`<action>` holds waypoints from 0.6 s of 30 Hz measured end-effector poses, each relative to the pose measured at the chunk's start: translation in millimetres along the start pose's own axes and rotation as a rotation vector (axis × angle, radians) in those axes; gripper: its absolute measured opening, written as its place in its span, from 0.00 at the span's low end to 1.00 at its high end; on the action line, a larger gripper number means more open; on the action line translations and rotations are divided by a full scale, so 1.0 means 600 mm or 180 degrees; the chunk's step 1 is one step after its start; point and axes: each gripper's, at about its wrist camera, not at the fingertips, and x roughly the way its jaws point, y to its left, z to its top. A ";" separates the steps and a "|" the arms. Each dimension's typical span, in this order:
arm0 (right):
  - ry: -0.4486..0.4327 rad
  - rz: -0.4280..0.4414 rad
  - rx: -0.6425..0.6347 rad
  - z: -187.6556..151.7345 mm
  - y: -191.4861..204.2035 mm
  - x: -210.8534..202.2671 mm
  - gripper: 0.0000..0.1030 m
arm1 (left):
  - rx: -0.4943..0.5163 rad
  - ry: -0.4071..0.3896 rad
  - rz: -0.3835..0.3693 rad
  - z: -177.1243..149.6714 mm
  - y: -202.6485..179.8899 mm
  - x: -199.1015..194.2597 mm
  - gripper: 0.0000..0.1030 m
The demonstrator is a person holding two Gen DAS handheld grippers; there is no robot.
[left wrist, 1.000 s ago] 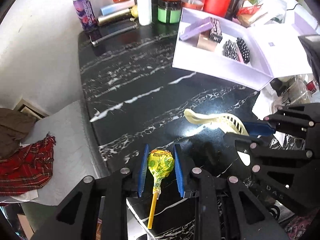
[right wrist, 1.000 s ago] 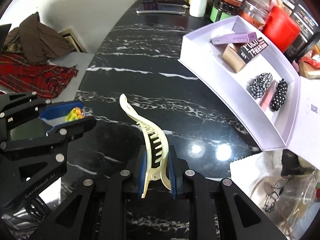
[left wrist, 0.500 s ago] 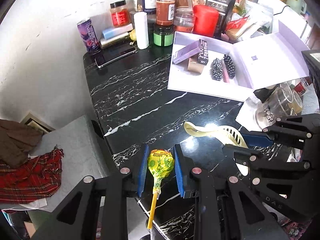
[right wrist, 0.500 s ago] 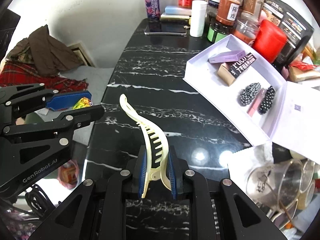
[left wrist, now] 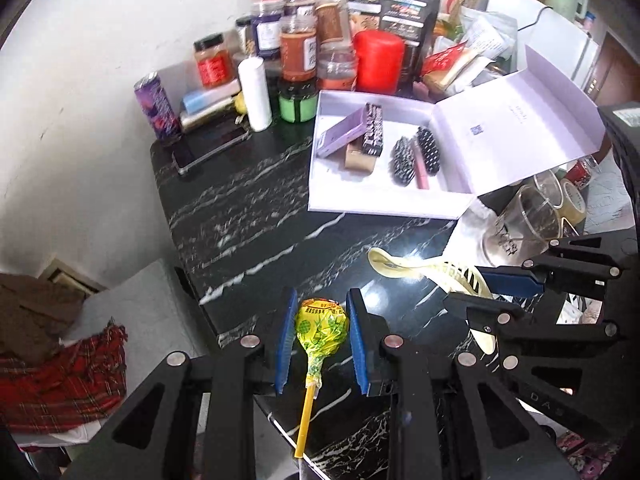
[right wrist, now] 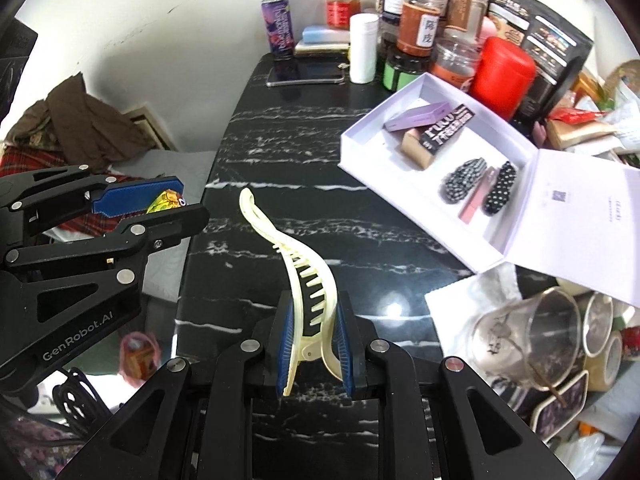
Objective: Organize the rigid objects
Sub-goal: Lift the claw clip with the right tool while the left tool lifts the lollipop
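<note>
Left hand-held gripper (left wrist: 320,340) is pinching a lollipop (left wrist: 321,326) by its yellow-green wrapped head, blue pads (left wrist: 285,340) pressing both sides; the yellow stick is hanging down toward the camera. Right hand-held gripper (right wrist: 314,344) is pinching a cream hair claw clip (right wrist: 298,276) near its hinge end, long curved end sticking out forward. Both are hanging above the near end of the black marbled desk (right wrist: 304,168), neither item touching it.

Each gripper is showing in the other's view: right one at the right edge of the left view, left one at the left edge of the right view, only a sliver of wrapper visible between its pads there.

Open white box (right wrist: 432,172) is sitting further along the desk, lid (right wrist: 580,216) folded out flat. Inside: purple carton (right wrist: 416,117) and black-labelled box (right wrist: 444,126) lying on a brown box, then two dotted hair clips (right wrist: 464,180) flanking a pink one.

Between grippers and box: bare desk top. Beside the box's near corner: a tipped glass beaker (right wrist: 528,332) on white paper, tape rolls behind it.

Far end is crowded: jars, red canister (right wrist: 502,72), purple can (right wrist: 276,26), white bottle (right wrist: 363,48), phone (right wrist: 306,76) lying flat. Labels are mostly too small to read.

Clothes are piled off the desk's left side; the fisheye rim is cutting the pile off.
</note>
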 end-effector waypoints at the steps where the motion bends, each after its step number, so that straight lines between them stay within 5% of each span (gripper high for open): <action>1: -0.0012 -0.0007 0.0028 0.003 -0.005 -0.005 0.19 | 0.0025 -0.0027 -0.0005 0.007 -0.003 -0.004 0.24; 18: -0.0290 -0.0133 0.0061 0.073 -0.070 -0.080 0.19 | 0.0155 -0.0356 -0.0009 0.115 -0.033 -0.030 0.24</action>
